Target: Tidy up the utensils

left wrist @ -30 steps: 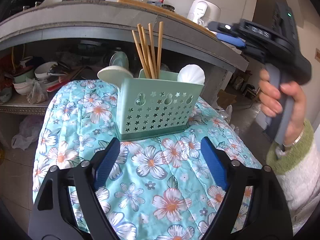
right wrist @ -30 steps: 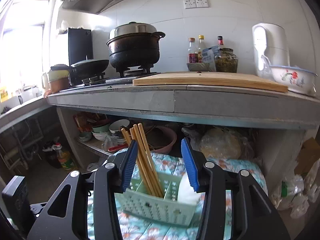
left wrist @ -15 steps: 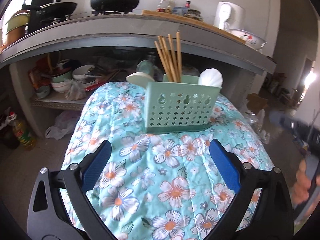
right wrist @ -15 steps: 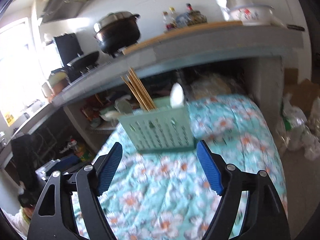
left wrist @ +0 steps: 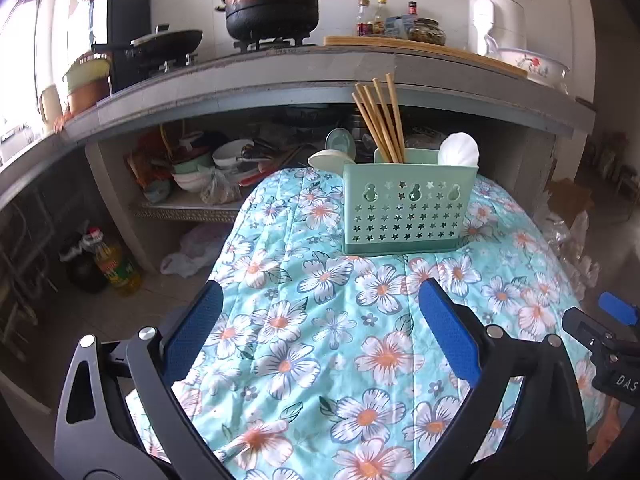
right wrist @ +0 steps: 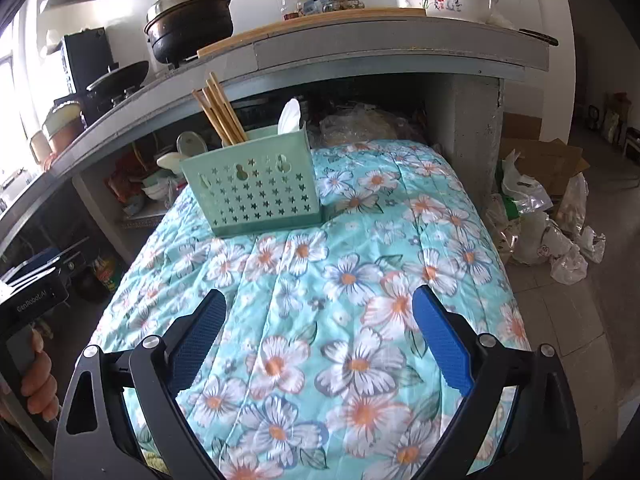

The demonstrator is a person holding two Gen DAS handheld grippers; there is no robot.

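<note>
A mint green utensil basket [left wrist: 408, 208] [right wrist: 256, 196] with star cut-outs stands on the far part of a table under a floral cloth [left wrist: 320, 340] [right wrist: 360, 280]. Several wooden chopsticks [left wrist: 380, 120] [right wrist: 220, 114] stick up out of it, and a white spoon [left wrist: 458, 150] [right wrist: 289, 118] stands in its right end. Another pale spoon [left wrist: 326, 158] [right wrist: 172, 160] lies behind its left corner. My left gripper [left wrist: 320, 312] hangs wide open over the near cloth, nothing between its pads. My right gripper [right wrist: 318, 320] is also back from the basket, its jaws still opening and empty.
Behind the table runs a grey counter [left wrist: 280, 68] with a black pot [left wrist: 272, 4], a wok [left wrist: 168, 42], bottles, a cutting board and a floral bowl [right wrist: 450, 0]. Bowls crowd the shelf below. An oil bottle [left wrist: 116, 268] and plastic bags [right wrist: 540, 224] sit on the floor.
Both grippers have drawn back from the basket. The right one dropped from above the chopsticks to low over the cloth and opened wide. The left view swung up and leftwards.
</note>
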